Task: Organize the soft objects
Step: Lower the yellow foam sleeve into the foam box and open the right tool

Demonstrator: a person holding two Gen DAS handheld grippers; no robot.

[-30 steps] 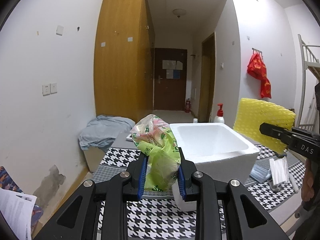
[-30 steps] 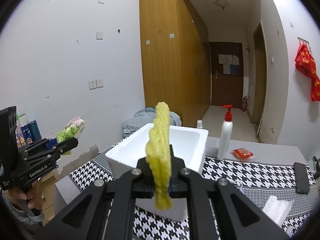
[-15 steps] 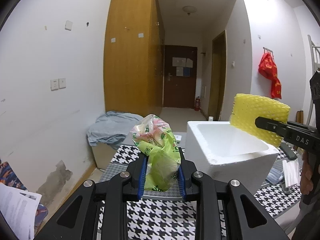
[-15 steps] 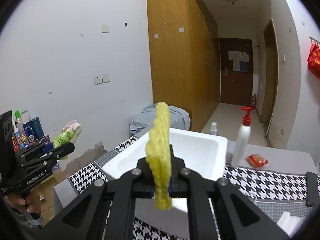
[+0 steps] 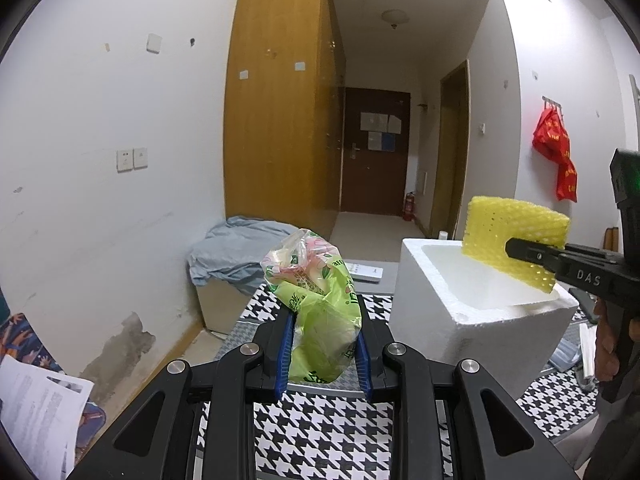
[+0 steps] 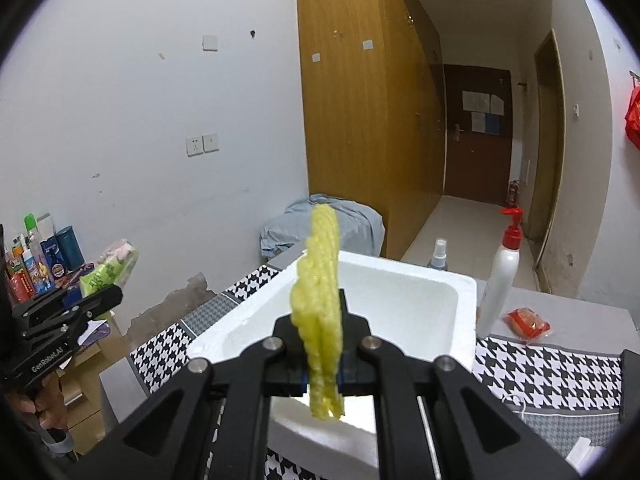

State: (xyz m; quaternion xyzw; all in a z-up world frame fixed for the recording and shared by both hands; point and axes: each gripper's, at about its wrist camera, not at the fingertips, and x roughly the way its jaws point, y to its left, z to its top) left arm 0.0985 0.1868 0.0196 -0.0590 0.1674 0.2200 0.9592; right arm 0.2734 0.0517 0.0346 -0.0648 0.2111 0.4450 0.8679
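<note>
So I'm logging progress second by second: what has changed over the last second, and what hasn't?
The right gripper has carried the yellow foam net in over the white foam box. In the left wrist view the box has slid from centre to the right, so the left gripper has swung leftward. Unchanged: both grips hold, the left on the green plastic bag; nothing released.
</note>
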